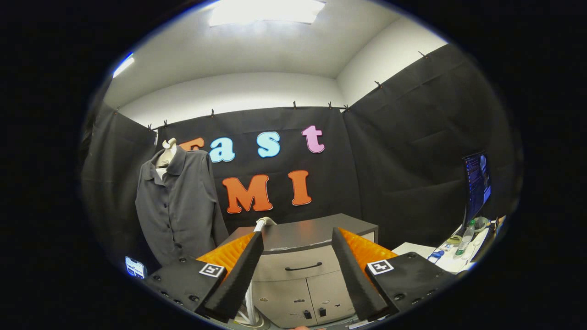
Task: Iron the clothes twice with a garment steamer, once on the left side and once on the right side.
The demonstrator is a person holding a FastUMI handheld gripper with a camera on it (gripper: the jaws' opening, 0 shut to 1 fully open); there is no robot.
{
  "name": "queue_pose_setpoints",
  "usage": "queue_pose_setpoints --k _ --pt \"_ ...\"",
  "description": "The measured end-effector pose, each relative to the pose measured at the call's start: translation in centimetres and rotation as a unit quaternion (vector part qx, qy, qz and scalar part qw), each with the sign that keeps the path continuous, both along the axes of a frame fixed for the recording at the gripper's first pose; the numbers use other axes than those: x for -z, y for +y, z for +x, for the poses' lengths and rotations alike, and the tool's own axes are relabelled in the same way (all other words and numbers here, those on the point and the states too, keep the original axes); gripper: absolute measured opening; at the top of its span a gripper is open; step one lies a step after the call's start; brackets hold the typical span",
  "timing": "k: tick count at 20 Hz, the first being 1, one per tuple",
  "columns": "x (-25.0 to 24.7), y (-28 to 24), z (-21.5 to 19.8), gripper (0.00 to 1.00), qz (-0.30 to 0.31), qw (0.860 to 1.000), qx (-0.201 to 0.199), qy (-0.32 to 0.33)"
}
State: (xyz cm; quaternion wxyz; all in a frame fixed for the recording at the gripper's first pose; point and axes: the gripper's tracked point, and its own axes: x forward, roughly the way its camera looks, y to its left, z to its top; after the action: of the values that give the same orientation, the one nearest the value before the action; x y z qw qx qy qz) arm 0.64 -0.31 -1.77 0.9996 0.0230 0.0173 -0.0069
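Gripper [297,238] spread wide, grasping nothing, grey cabinet [300,270] just ahead, white steamer hose [262,223] beside one finger, grey shirt [179,206] on mannequin beyond

Your light comes from above: a ceiling panel [266,11] blown out to white, plus a smaller bright strip light [123,65] off to the side. Ceiling and upper walls look bright; the black cloth walls soak up light and go dim w/ little detail. Gray shirt [176,206] reads ok, folds softly shaded, no hard shadows. Monitor [477,183] glows blue. Strong fisheye bend toward the edges; things there look squeezed and soft. Fingers [243,270] close to the lens, apart, slightly blurred. Cabinet [298,266] fairly sharp.
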Motion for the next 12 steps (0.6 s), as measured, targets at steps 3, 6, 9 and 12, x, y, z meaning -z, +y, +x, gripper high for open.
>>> queue_pose_setpoints --k 3,6,9,12 --pt "-0.7 1.3 -0.5 0.98 0.008 1.000 -0.019 -0.014" --pt "-0.8 1.4 -0.4 0.98 0.001 1.000 -0.024 -0.018" --pt "-0.8 2.0 0.0 0.98 -0.001 1.000 -0.025 -0.013" --pt "-2.1 3.1 0.7 0.98 0.002 0.999 -0.040 -0.023"
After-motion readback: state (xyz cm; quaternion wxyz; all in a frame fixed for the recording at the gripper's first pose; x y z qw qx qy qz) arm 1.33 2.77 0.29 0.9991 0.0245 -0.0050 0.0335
